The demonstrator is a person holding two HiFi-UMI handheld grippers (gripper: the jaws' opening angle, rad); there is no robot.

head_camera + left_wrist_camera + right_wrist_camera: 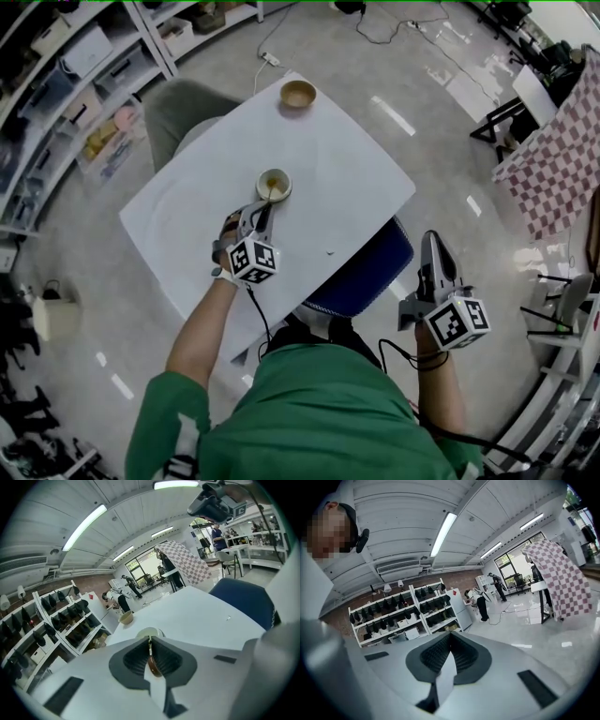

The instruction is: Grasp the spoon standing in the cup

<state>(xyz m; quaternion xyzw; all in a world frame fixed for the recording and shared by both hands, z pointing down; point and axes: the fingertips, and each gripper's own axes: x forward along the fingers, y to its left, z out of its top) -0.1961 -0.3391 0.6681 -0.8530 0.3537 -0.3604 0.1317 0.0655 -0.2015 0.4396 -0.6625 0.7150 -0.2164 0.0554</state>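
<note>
White tabletop (356, 178) centre: small white cup (274, 185), its slim brown-ended spoon (153, 664) clamped in the left hand-held gripper (264, 212); right hand-held gripper (433, 242) closed, empty.

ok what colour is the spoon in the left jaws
Brown, wood-like. The spoon shows best in the left gripper view, pinched between the jaws.
</note>
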